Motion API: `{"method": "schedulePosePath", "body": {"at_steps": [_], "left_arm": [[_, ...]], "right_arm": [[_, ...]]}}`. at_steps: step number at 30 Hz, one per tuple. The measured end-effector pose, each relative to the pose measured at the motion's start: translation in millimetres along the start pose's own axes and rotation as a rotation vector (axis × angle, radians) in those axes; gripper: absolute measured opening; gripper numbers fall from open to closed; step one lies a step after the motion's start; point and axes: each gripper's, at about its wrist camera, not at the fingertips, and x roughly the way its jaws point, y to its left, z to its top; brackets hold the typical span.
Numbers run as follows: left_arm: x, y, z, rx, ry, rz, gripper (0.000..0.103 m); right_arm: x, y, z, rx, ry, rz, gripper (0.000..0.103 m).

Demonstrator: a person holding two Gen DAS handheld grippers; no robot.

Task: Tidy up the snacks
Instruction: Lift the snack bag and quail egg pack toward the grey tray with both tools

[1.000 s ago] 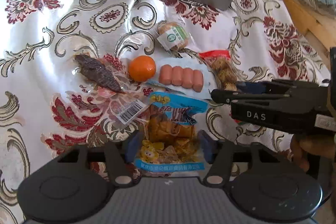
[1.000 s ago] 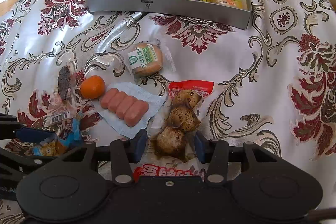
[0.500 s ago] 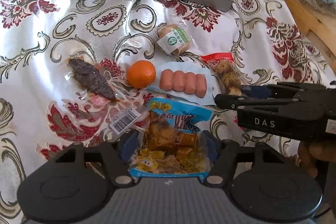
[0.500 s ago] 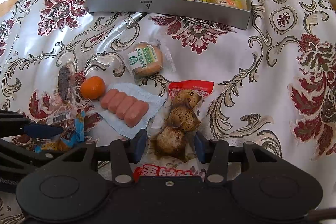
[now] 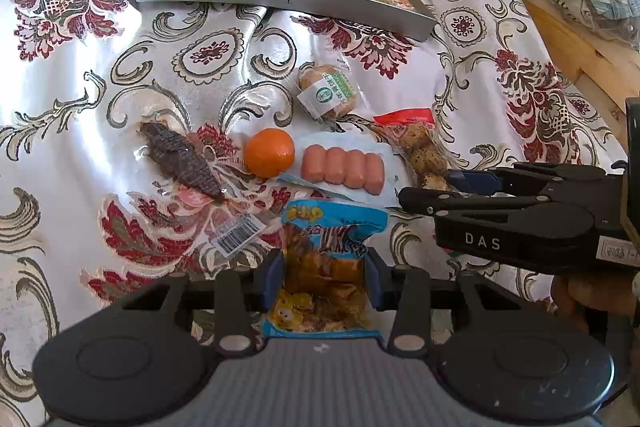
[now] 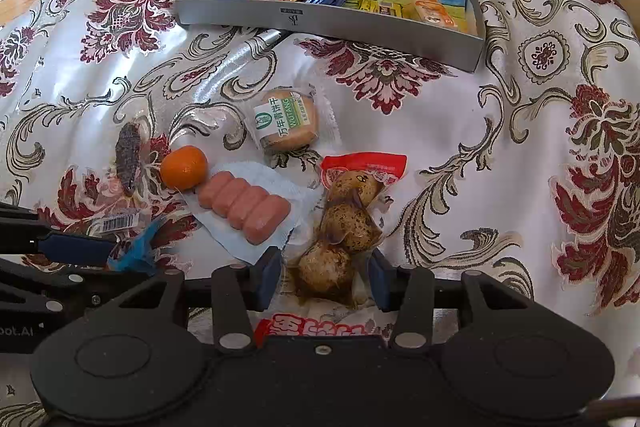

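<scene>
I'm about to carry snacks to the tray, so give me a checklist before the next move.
1. Left tongs pinching bag: ok.
2. Right tongs closed on egg pack: not ok, pads straddle it with gaps.
3. Free room in tray: ok.
4. Bag lifted off cloth: cannot tell.
5. Tongs apart from each other: ok.

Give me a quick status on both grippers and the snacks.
Left gripper shut on blue snack bag. Right gripper astride egg pack, pads apart. Grey tray far side; sausages, orange lie between.
</scene>
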Motion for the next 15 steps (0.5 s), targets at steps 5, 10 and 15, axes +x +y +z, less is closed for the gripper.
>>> {"method": "schedulePosePath", "body": {"at_steps": [5,10,15], "left_arm": [[-2,2,0,-0.017,-0.006,-0.001,0.045],[-8,-4,-3,0.021,-0.045,0.02,0.037],[-14,-9,-4,0.067,-0.084,0.04,0.03]], "right_arm": [[-1,-1,0,0.003,-0.009,0.0,0.047],[-5,1,1,-0.012,-0.038,-0.007,0.047],[-5,3,1,-0.02,-0.042,-0.003,0.047]]}}
